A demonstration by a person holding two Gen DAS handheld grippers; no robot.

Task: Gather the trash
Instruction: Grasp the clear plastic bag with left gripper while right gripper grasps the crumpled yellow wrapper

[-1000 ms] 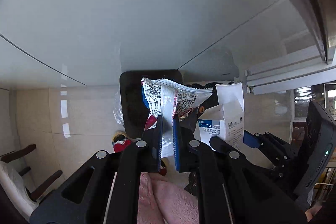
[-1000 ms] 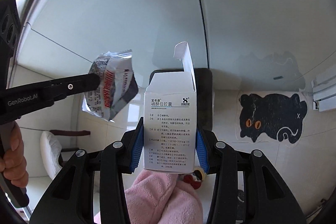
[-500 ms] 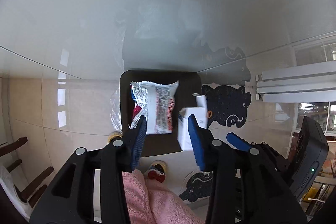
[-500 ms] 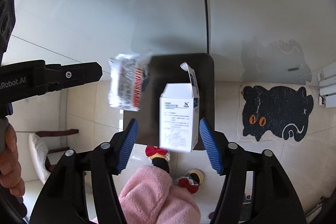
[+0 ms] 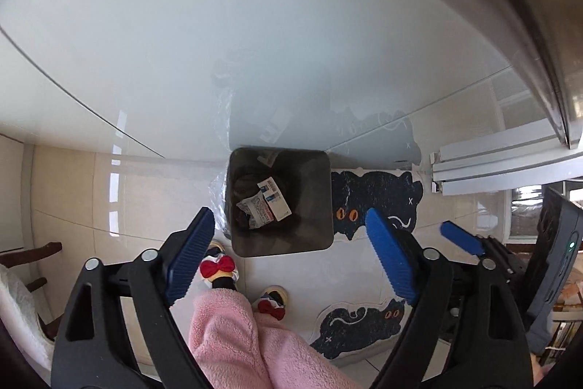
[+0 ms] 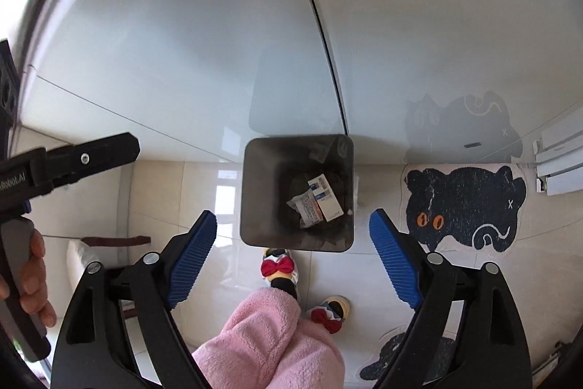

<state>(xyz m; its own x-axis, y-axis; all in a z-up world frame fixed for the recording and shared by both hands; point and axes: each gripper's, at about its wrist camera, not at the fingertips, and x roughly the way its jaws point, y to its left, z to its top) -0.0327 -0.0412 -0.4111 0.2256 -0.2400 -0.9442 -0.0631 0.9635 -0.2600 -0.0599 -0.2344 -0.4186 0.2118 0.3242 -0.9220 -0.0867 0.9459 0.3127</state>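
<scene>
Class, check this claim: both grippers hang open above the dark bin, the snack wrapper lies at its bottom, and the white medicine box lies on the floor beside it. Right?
Wrong about the box. The white medicine box lies inside the dark bin, beside the snack wrapper, as the right wrist view shows. The left gripper and right gripper are open.

The dark bin (image 6: 255,192) stands open-topped on the floor, its mouth unobstructed from above. Against its far side rises the white cabinet front (image 6: 218,42). Slippered feet (image 6: 278,270) stand just beside its near edge, and a cat-shaped mat (image 6: 470,206) lies flat to its right.
</scene>
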